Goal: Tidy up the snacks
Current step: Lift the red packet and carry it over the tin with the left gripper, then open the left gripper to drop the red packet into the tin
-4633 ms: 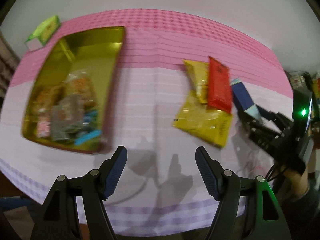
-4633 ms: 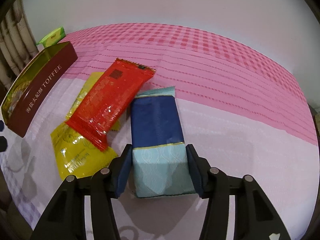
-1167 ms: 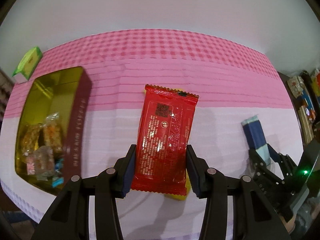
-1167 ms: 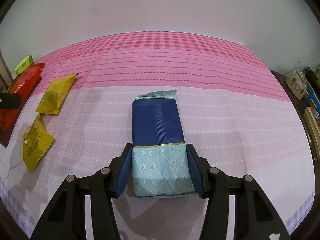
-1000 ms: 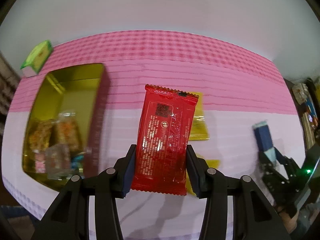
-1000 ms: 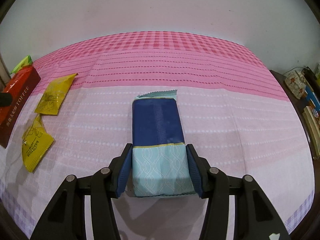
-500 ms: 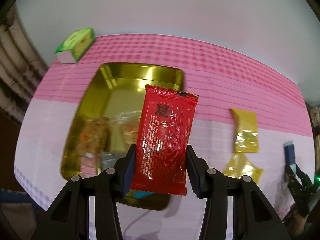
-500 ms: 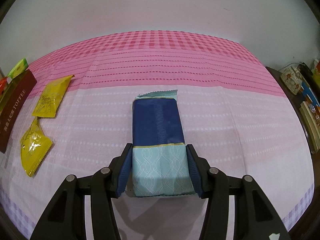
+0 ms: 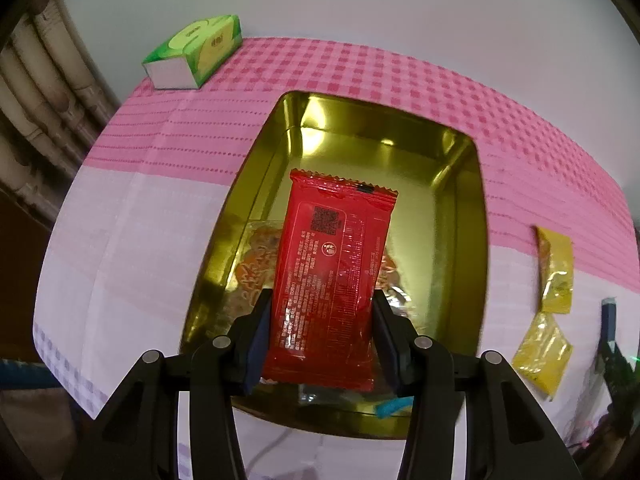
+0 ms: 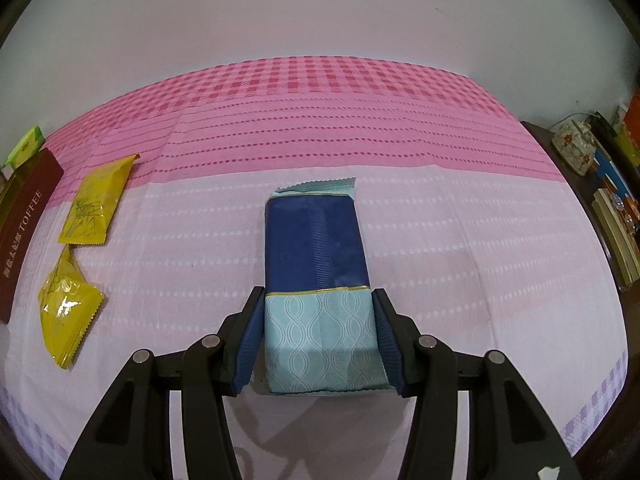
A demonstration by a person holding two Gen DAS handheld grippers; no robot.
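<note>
**Red packet above the tin, blue packet gripped over the cloth**

The pink checked tablecloth (image 10: 420, 152) covers the whole table; its far edge meets a pale wall, its near edge drops off below both grippers. In the right wrist view the cloth around the blue packet lies bare, with room on the right up to a dark shelf of books (image 10: 616, 232).

The gold tin (image 9: 468, 240) sits open near the table's left end, its long axis running away from the camera. Its far half shows bare gold floor; small wrapped snacks (image 9: 256, 264) fill the near half. A green tissue box (image 9: 196, 50) stands beyond it at the far corner.

The left gripper (image 9: 322, 340) is narrowed onto the red packet (image 9: 334, 280), pads pressing its two long edges. The packet's long axis points away along the fingers, its printed side facing the camera, above the tin's interior.

The right gripper (image 10: 320, 340) clamps the blue packet (image 10: 316, 276) by its pale teal end, its dark blue end pointing toward the wall.

Two yellow packets (image 10: 98, 200) lie on the cloth between tin and blue packet.
</note>
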